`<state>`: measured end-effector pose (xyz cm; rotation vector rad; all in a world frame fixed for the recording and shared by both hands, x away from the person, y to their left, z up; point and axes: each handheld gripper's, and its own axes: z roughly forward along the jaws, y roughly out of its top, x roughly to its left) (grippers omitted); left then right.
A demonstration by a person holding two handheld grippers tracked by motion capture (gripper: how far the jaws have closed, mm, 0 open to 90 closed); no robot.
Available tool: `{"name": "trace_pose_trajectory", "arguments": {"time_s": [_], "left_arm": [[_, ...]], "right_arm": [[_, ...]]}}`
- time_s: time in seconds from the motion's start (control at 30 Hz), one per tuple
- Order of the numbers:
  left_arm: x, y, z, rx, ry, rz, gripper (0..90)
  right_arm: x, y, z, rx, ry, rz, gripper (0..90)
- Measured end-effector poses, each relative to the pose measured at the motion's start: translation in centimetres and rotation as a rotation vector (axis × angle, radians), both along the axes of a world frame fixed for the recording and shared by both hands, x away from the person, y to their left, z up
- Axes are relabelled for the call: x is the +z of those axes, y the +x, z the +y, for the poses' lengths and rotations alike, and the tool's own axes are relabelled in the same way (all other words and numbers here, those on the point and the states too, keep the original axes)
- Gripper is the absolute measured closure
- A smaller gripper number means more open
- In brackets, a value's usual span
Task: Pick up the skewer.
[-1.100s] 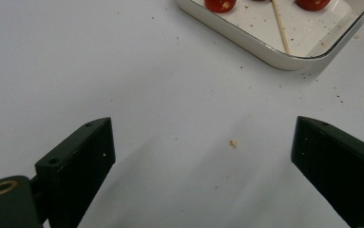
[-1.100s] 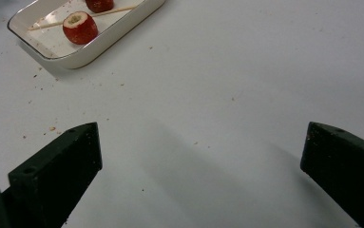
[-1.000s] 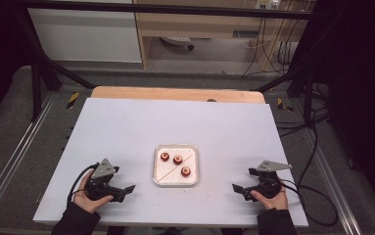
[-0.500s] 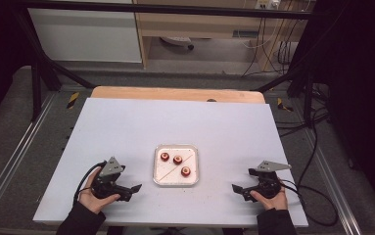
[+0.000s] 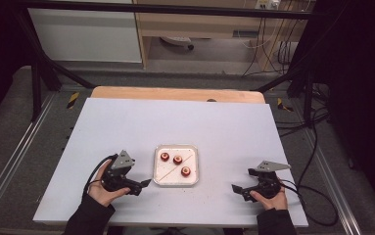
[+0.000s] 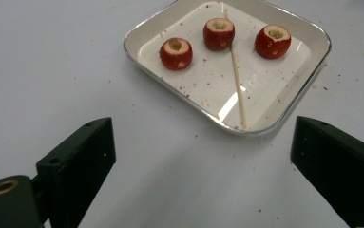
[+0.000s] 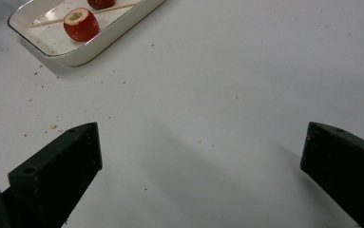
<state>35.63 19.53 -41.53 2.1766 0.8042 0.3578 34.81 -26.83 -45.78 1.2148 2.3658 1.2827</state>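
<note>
Fruit pieces, three red hollowed ones [image 5: 177,160], sit in the white tray [image 5: 191,181] with a thin wooden skewer [image 6: 237,80] lying slantwise among them. Just left of the tray, the left claw [image 5: 143,186] rests on the surface [image 5: 214,122], jaws spread wide. Well right of the tray, the right claw [image 5: 239,185] is likewise spread, holding nothing.

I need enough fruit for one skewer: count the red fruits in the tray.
3, all in the tray: one at the left, one in the middle touching the skewer, one at the right, as the left gripper view shows. None looks hidden.
</note>
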Motion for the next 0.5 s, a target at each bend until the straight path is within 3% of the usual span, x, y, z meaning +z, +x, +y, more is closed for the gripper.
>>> {"name": "trace_pose_trajectory", "arguments": {"time_s": [0.5], "left_arm": [[0.0,1.7,-4.6,-0.021,0.043,0.026,16.8]], "right_arm": [[0.0,0.0,0.0,0.004,-0.001,0.003,0.5]]}}
